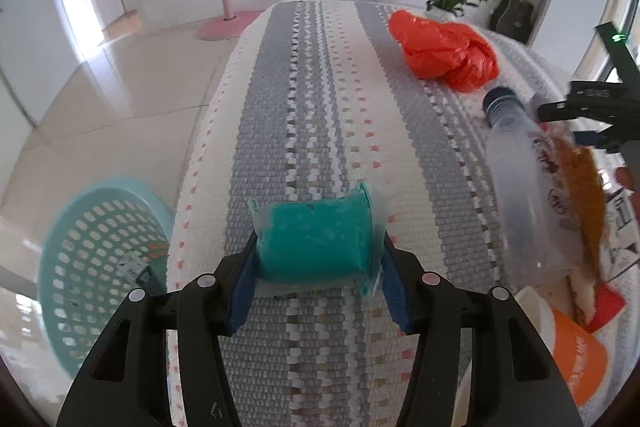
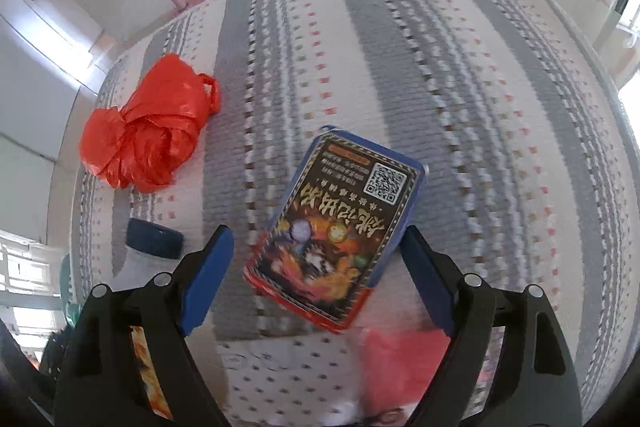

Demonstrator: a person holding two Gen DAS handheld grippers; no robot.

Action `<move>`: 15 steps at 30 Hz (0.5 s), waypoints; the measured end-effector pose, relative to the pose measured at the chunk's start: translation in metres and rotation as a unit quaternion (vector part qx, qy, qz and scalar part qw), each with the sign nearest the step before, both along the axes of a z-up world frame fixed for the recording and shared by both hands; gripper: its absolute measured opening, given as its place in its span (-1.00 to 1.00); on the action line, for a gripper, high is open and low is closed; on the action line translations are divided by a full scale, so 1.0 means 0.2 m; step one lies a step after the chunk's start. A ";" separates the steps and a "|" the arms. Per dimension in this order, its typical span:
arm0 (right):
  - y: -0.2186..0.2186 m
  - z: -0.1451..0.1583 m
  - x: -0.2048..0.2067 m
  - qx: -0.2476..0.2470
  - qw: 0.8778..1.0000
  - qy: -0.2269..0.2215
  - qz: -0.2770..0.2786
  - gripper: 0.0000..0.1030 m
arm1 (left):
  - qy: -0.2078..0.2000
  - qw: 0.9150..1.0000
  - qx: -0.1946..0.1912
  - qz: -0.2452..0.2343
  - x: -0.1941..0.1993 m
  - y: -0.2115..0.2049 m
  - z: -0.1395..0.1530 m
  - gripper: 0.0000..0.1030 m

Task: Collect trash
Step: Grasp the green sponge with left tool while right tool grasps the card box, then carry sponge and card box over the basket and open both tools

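Jaws on my left gripper [image 1: 318, 247] are clamped on a teal packet [image 1: 316, 237], held just above the striped cloth [image 1: 304, 99] on the desk, with a teal basket [image 1: 96, 267] down on the floor to the left. My right gripper [image 2: 316, 259] has its jaws spread wide, a printed card pack [image 2: 336, 227] lying between them; can't tell if either one touches it. Crumpled red bag [image 2: 148, 131] sits well off to the left, and a clear bottle with a dark blue cap [image 2: 154, 239] is nearer.
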State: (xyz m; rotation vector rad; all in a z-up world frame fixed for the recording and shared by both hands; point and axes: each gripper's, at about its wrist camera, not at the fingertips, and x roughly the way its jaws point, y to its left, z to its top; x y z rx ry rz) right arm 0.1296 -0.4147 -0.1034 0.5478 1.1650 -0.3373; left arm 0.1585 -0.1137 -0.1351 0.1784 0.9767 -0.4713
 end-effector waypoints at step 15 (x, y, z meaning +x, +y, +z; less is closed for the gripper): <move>0.18 0.08 0.04 -0.114 0.993 0.004 0.037 0.16 | -0.032 0.997 -0.068 -0.027 -0.03 0.11 0.12 -0.04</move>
